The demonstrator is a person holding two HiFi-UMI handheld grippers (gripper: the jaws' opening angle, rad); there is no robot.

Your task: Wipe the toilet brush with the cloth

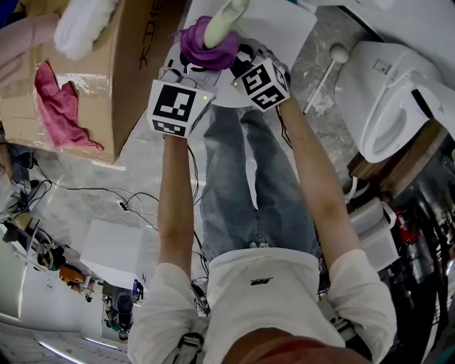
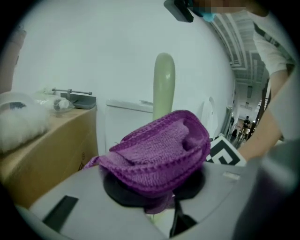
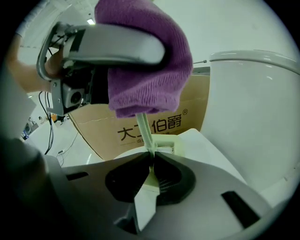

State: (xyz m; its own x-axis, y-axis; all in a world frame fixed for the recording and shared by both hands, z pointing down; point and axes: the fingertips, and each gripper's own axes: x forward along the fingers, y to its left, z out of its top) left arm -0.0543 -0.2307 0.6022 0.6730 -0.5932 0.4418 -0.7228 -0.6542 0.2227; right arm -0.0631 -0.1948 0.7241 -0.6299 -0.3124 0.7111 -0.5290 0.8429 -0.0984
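The toilet brush has a pale green handle (image 1: 224, 21) that sticks up at the top of the head view. A purple cloth (image 1: 208, 48) is wrapped round that handle. My left gripper (image 1: 195, 60) is shut on the cloth (image 2: 161, 150), and the handle's rounded end (image 2: 164, 82) rises above it. In the right gripper view, one of the left gripper's fingers (image 3: 117, 44) lies across the cloth (image 3: 150, 79). My right gripper (image 3: 151, 157) is shut on the brush's thin stem (image 3: 143, 129) lower down, close to the brush head. The two grippers are close together.
An open cardboard box (image 1: 106, 78) at the upper left holds a pink cloth (image 1: 57, 99) and a white fluffy thing (image 1: 82, 25). A white toilet (image 1: 398, 92) stands at the right, with a white long-handled tool (image 1: 323, 75) on the floor beside it. Cables (image 1: 135, 202) lie on the floor.
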